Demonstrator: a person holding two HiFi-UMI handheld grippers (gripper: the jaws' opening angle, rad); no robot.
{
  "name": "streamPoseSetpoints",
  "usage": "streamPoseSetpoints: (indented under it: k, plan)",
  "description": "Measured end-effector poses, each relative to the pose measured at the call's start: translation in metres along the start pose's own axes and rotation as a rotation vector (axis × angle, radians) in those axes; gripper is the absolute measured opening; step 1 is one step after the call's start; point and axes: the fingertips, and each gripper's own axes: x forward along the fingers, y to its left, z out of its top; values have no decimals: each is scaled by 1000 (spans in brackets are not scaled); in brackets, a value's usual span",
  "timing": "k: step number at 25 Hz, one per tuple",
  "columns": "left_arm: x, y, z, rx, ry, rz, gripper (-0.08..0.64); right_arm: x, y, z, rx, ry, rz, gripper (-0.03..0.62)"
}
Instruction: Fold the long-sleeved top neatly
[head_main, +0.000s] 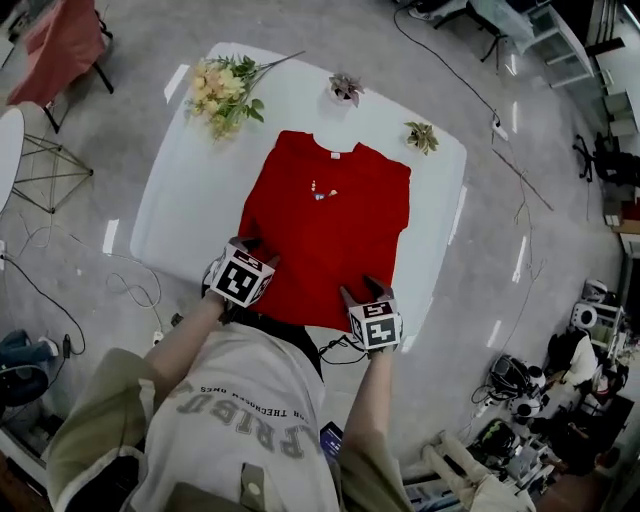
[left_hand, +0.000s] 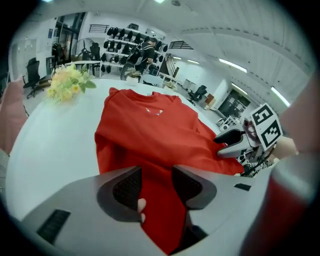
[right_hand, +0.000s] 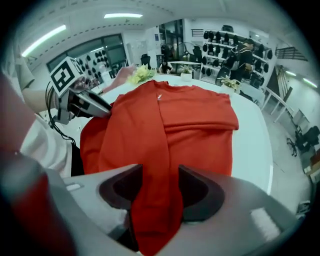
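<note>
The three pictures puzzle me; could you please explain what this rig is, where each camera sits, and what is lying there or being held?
There is no robot here: a person holds hand-operated tongs in each hand. The head view looks down from a camera on the person's head, and each gripper view looks along its own tongs. On the white table lie a red top, a bunch of flowers and two small plants. The left tongs and the right tongs are each closed on the top's near edge.
</note>
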Motion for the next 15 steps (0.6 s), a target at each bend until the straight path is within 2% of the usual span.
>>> streamPoseSetpoints:
  k: [2, 4, 6, 11, 15]
  plan:
    - [4, 0, -5, -32, 8, 1, 163, 4, 1, -2, -44, 25, 13, 205]
    - [3, -1, -5, -56, -6, 14, 74, 5, 1, 1, -81, 21, 26, 111]
    - [-4, -4, -2, -73, -39, 37, 29, 0, -3, 9, -93, -21, 36, 28]
    - [-45, -17, -1, -150, -125, 78, 20, -37, -27, 27, -6, -176, 85, 18]
    - [-61, -21, -27, -218, -102, 135, 20, -44, -46, 18, 5, -186, 107, 18]
